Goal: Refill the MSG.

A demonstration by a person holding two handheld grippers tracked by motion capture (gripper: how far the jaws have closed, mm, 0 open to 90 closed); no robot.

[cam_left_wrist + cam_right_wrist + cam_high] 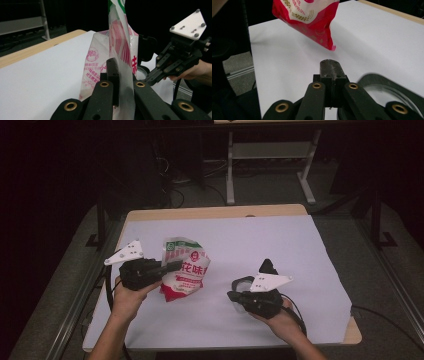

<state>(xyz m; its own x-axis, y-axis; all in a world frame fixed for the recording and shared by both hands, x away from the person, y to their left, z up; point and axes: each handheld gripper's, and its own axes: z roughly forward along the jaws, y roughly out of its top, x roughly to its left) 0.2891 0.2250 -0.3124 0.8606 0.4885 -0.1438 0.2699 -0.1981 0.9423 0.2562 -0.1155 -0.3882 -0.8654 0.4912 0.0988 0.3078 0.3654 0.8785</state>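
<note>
Light wooden bench [215, 212], nearly all covered by a white sheet [280, 245] lying flat on it. Bare wood showing along the far edge and at the near right corner. On the sheet, a red-and-white snack bag [184, 270] standing up at left of centre, lower edge resting on it. To the right, well apart, a round black-rimmed lid [387, 92] with a clear middle, flat on the sheet.

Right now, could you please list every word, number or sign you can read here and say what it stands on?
"花味": large red characters on the snack bag, clamped in the left tool.
"95.0%": white figures on the bag's red bottom band, seen from the right gripper view.
Round logo and smaller lines of characters on the bag: too blurred to read.
</note>
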